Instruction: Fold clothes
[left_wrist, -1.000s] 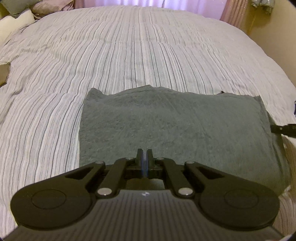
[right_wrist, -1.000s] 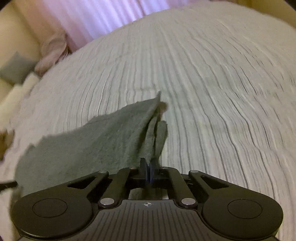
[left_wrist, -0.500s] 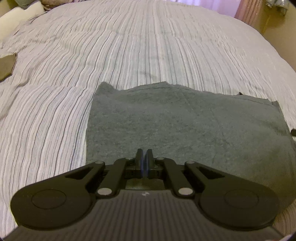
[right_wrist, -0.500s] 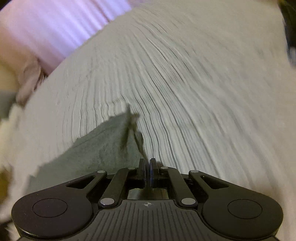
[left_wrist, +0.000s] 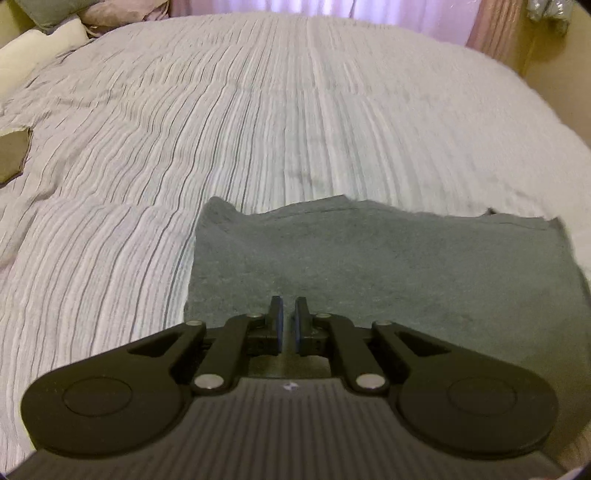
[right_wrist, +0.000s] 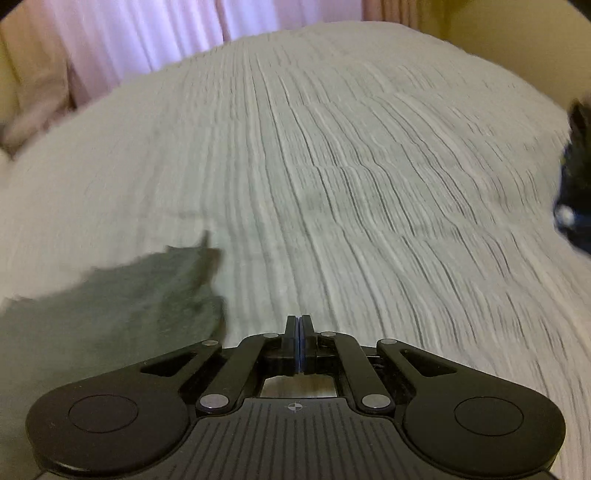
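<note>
Folded cloth (left_wrist: 388, 266) flat on bed (left_wrist: 295, 122); pillows (left_wrist: 40, 48) apparently far left.

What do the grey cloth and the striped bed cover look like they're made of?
Cloth: looks like terry or fleece, matte with a nubbly, fuzzy surface and soft uneven edges; it could be a towel. Bed cover: seems a light woven fabric, likely cotton, matte, with fine dark stripes and a crinkled, ribbed texture. Neither can be confirmed by look alone.
</note>
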